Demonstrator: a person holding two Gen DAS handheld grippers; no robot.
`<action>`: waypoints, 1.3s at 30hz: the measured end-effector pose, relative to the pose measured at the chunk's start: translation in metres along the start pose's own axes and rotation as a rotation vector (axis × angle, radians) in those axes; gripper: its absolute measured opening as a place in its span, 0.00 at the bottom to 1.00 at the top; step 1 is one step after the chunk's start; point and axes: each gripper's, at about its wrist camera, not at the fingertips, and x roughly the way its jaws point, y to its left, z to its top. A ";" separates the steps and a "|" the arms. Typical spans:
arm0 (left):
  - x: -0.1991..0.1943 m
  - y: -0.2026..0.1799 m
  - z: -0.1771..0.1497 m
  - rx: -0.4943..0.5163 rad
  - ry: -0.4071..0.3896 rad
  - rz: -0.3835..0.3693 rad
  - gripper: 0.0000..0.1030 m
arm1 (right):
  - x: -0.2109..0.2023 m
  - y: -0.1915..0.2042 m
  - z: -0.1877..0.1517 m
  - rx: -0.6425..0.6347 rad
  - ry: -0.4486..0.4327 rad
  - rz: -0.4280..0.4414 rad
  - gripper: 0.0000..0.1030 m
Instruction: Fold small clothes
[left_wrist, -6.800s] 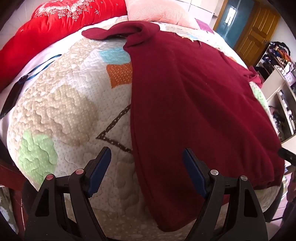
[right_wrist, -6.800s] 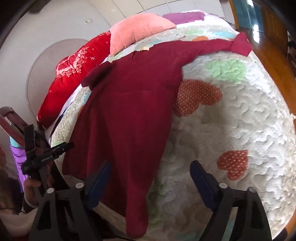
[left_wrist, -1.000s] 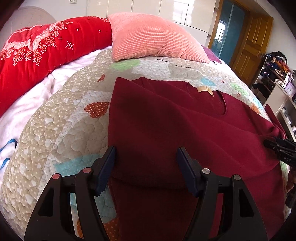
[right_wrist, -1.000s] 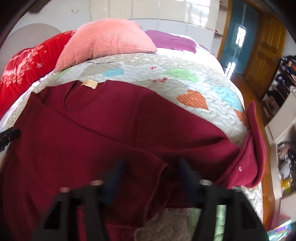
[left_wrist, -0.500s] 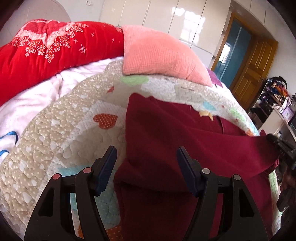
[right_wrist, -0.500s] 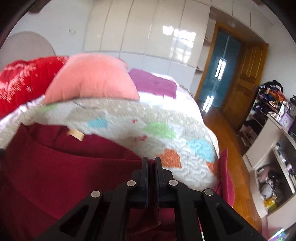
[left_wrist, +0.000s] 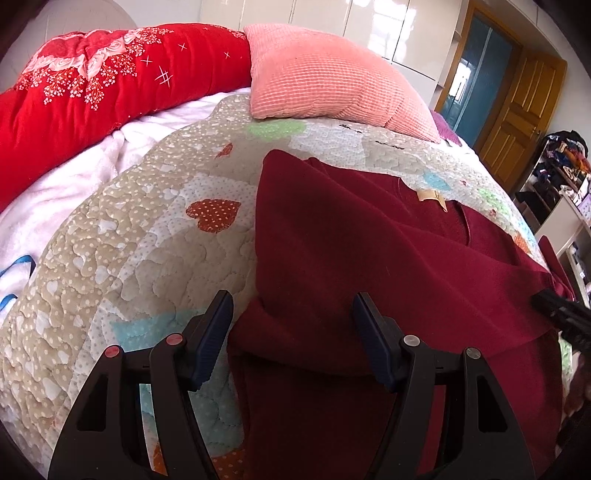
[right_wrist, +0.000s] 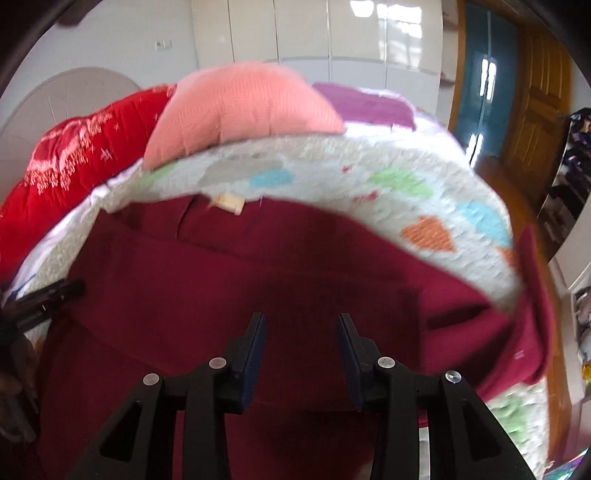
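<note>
Right wrist view: right gripper (right_wrist: 301, 354) fingers, just opening, release the folded maroon sweater (right_wrist: 229, 295); left gripper (left_wrist: 291, 336) wide, empty; next, the trailing sleeve (right_wrist: 532, 317).

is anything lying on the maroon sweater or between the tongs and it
Nothing visible does. Both the left tongs and the right tongs hang open directly over the maroon sweater, whose surface is bare. The pink pillow sits beyond its collar on the quilt, clear of it.
</note>
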 end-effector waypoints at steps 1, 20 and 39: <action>0.001 0.000 0.000 0.001 0.003 0.001 0.65 | 0.009 0.002 0.000 0.002 0.026 -0.008 0.36; -0.001 0.002 0.004 0.006 0.001 0.007 0.65 | -0.037 -0.034 -0.025 0.122 -0.024 -0.038 0.40; -0.029 -0.016 0.004 0.030 -0.057 -0.090 0.65 | -0.082 -0.128 -0.050 0.299 -0.103 -0.221 0.47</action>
